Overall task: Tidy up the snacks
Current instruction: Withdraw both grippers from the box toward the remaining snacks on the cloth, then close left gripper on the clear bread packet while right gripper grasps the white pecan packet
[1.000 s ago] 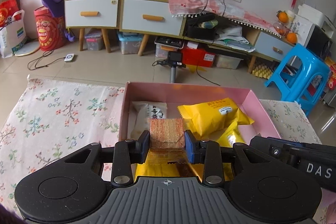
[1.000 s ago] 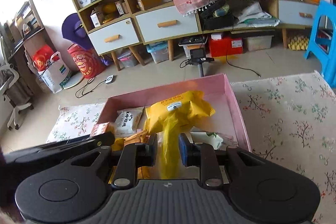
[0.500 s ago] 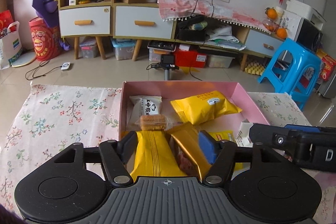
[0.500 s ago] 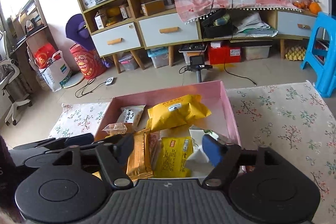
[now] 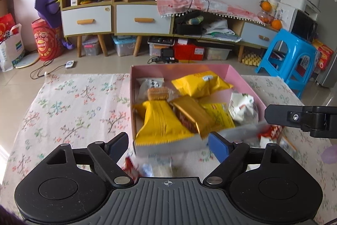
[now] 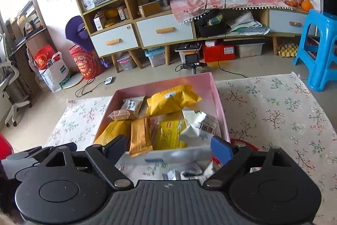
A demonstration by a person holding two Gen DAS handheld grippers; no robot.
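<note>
A pink box (image 5: 238,77) on the floral cloth holds several snacks: a big yellow packet (image 5: 202,83), a clear-wrapped brown biscuit (image 5: 158,92), a ridged yellow packet (image 5: 162,121) and a gold bar (image 5: 193,115). My left gripper (image 5: 168,146) hangs before the box's near wall, its jaws opening and pressing on nothing. In the right wrist view the same box (image 6: 219,107) shows the biscuit (image 6: 122,114) and a flat yellow packet (image 6: 170,135). My right gripper (image 6: 168,148) is also short of the near wall, jaws opening and empty.
Loose wrappers lie blurred on the floral cloth (image 5: 73,111) in front of the box, under both grippers (image 6: 185,172). A blue stool (image 5: 288,56) stands at the right. Cabinets, bins and a small camera tripod (image 6: 192,62) line the floor beyond.
Both grippers opened and drew back from the box. The left let go of the brown biscuit and the right let go of the flat yellow packet; both now lie in the box.
</note>
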